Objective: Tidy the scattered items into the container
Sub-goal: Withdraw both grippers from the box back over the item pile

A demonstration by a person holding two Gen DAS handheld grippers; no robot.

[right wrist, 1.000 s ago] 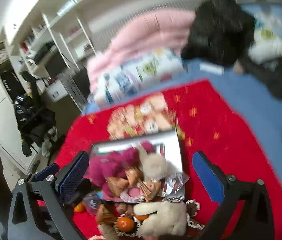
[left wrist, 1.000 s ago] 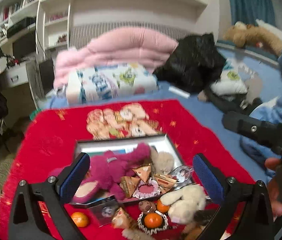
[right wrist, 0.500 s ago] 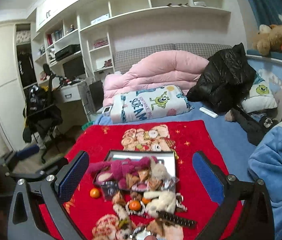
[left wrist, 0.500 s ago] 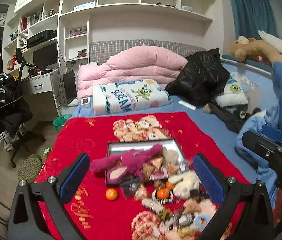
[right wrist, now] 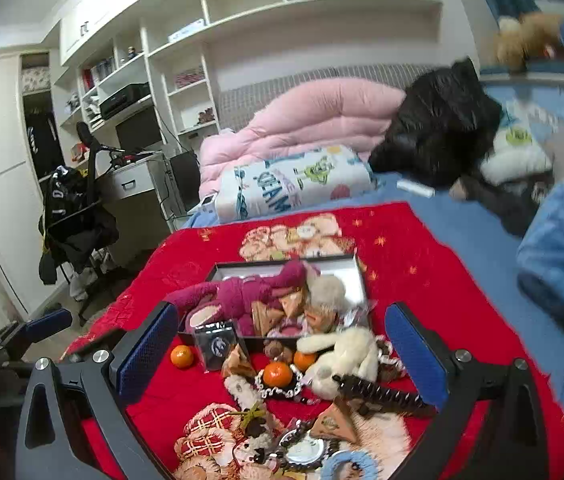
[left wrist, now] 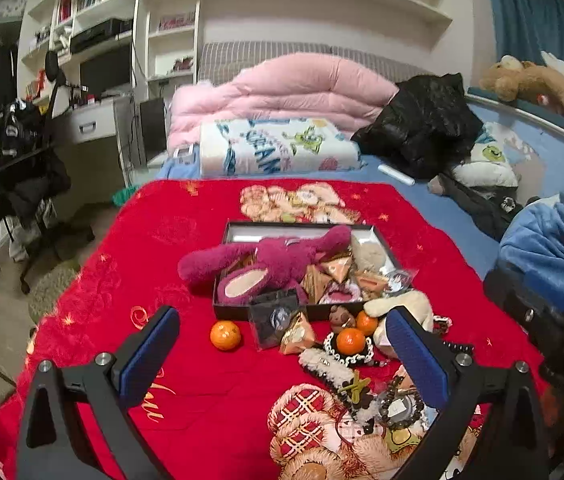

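- Hovering above the near edge of the red blanket (left wrist: 186,396), left gripper (left wrist: 282,358) spread wide, blue pads gripping nothing.
- Hanging alongside, right gripper (right wrist: 282,354) equally parted and empty, looking down on the same heap from slightly further right.
- Sorting through the nearest clutter: a bead bracelet (left wrist: 400,410), a dark spiked hair clip (right wrist: 382,394), a gold triangular packet (right wrist: 336,424), all lying loose on the bear print.
- Spotting next a tangerine (left wrist: 351,340) sitting inside a black-and-white chain loop, a second one just behind it, and a third tangerine (left wrist: 225,335) alone to the left, well clear of the rest.
- Judging that lone fruit the easiest pick for the left side: coming straight down, straddling it, closing gently so as not to send it rolling.
- Leaning against the box front, a clear plastic case (left wrist: 272,320); beside it a cream plush toy (right wrist: 342,356) sprawled over the chain.
- Reaching the container (left wrist: 382,246) itself: a shallow dark box in the middle of the blanket, already crowded, with a magenta plush bear (left wrist: 274,264) draped over its left wall and gold packets piled at its right.
- Advising drops toward the bare far end, since the near half looks full.
- Beyond, pink duvet (left wrist: 282,88) and shelves only.
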